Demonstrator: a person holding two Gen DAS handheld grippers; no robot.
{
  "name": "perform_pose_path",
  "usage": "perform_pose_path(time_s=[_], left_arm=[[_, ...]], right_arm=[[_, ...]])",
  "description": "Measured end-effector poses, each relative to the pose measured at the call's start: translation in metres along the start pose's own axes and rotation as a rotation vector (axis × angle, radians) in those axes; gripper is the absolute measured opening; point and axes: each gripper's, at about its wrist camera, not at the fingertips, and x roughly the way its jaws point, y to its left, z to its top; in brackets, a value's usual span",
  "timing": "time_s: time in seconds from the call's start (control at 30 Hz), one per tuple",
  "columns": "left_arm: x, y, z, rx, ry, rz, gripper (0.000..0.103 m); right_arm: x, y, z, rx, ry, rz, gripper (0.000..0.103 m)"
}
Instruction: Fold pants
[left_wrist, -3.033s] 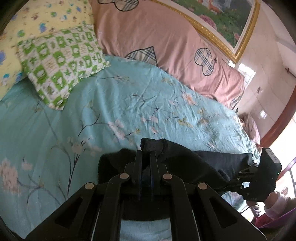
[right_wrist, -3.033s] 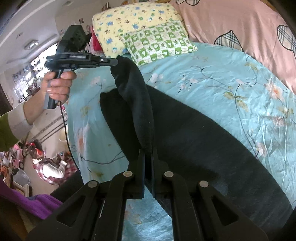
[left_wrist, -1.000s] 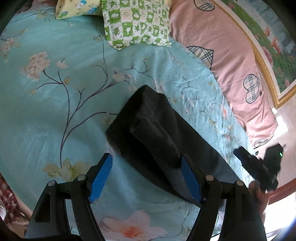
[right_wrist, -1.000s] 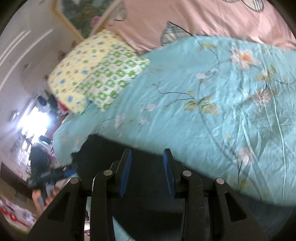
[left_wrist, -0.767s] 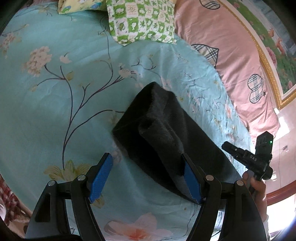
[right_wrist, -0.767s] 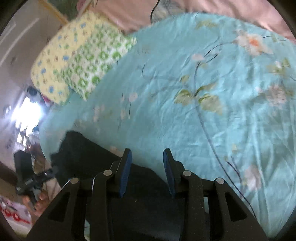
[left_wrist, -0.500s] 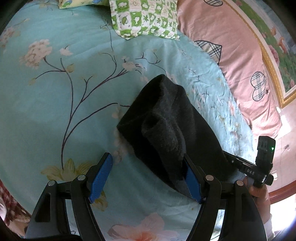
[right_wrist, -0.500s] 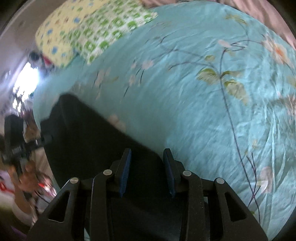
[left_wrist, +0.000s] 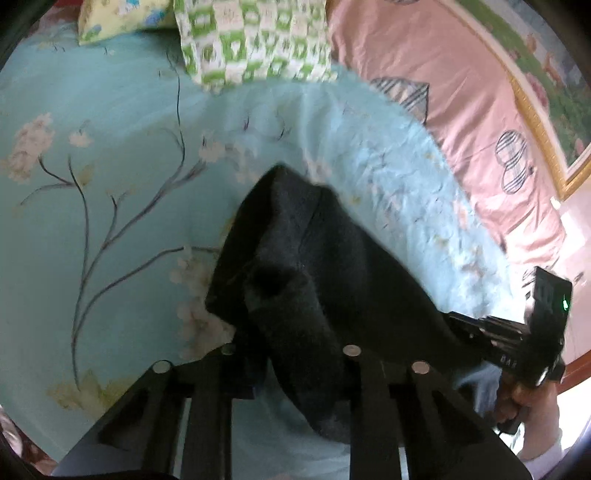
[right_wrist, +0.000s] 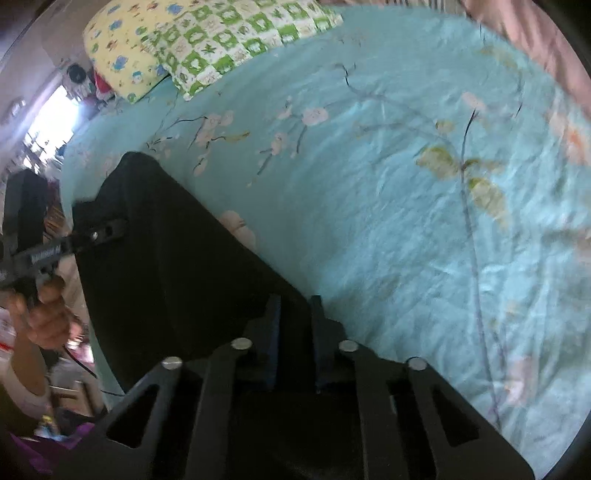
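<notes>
a: what's around? i see black pants (left_wrist: 325, 266) bunched on the teal floral sheet (left_wrist: 110, 155), green checked pillow (left_wrist: 255, 37) and yellow pillow (right_wrist: 118, 48) past them, pink quilt (left_wrist: 461, 110) beside

b: left gripper (left_wrist: 291, 369) angled down, jaws closing on a pants fold that hides the tips

a: right gripper (right_wrist: 293, 332)?

b: steeper, jaws closing with the pants' edge between them. only my right view shows the left hand (right_wrist: 46, 314); left view shows the framed picture (left_wrist: 546, 74)
</notes>
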Motion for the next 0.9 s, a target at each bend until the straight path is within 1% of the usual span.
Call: perform_pose_path(time_s=[0.03, 0.1, 0.17, 0.2, 0.23, 0.3, 0.43, 0.5, 0.63, 0.67, 0.7, 0.73, 0.8, 0.87, 0.9], left_arm=[[-0.009, -0.006, 0.000, 0.023, -0.019, 0.000, 0.019], [-0.039, -0.021, 0.000, 0.072, -0.080, -0.015, 0.019], [-0.075, -0.034, 0.001, 0.105, -0.155, -0.051, 0.019], [-0.086, -0.036, 0.002, 0.112, -0.176, -0.068, 0.019], [-0.095, -0.037, 0.003, 0.115, -0.188, -0.083, 0.019], [-0.100, -0.034, 0.004, 0.119, -0.188, -0.095, 0.019], [-0.075, -0.022, 0.002, 0.136, -0.131, -0.021, 0.019], [-0.057, -0.013, 0.001, 0.143, -0.104, 0.021, 0.019], [-0.027, 0.010, 0.000, 0.112, -0.061, 0.049, 0.019], [-0.021, 0.015, 0.000, 0.099, -0.041, 0.060, 0.022], [-0.018, 0.019, 0.000, 0.084, -0.023, 0.075, 0.026], [-0.019, 0.021, -0.001, 0.072, -0.017, 0.077, 0.029], [-0.029, 0.025, -0.002, 0.058, -0.039, 0.069, 0.035], [-0.042, 0.024, -0.003, 0.061, -0.061, 0.098, 0.043], [-0.048, 0.023, -0.004, 0.064, -0.077, 0.108, 0.043]], right_arm=[[-0.010, 0.008, 0.000, -0.031, -0.031, -0.046, 0.012], [-0.038, 0.027, 0.000, -0.107, -0.127, -0.171, 0.011], [-0.063, 0.043, 0.001, -0.139, -0.221, -0.257, 0.011], [-0.074, 0.049, 0.002, -0.140, -0.269, -0.279, 0.010], [-0.080, 0.051, 0.003, -0.135, -0.297, -0.287, 0.010], [-0.084, 0.052, 0.005, -0.105, -0.343, -0.282, 0.010], [-0.053, 0.048, 0.006, -0.079, -0.317, -0.274, 0.010], [-0.033, 0.052, 0.005, -0.086, -0.293, -0.299, 0.010], [-0.003, 0.047, 0.003, -0.048, -0.267, -0.317, 0.010], [0.005, 0.043, 0.003, -0.024, -0.256, -0.313, 0.011], [0.010, 0.040, 0.002, -0.002, -0.237, -0.302, 0.013], [0.011, 0.038, 0.001, 0.017, -0.232, -0.292, 0.016], [-0.003, 0.037, -0.004, 0.058, -0.267, -0.269, 0.022], [-0.023, 0.038, -0.015, 0.084, -0.290, -0.261, 0.023], [-0.030, 0.037, -0.019, 0.096, -0.301, -0.250, 0.025]])
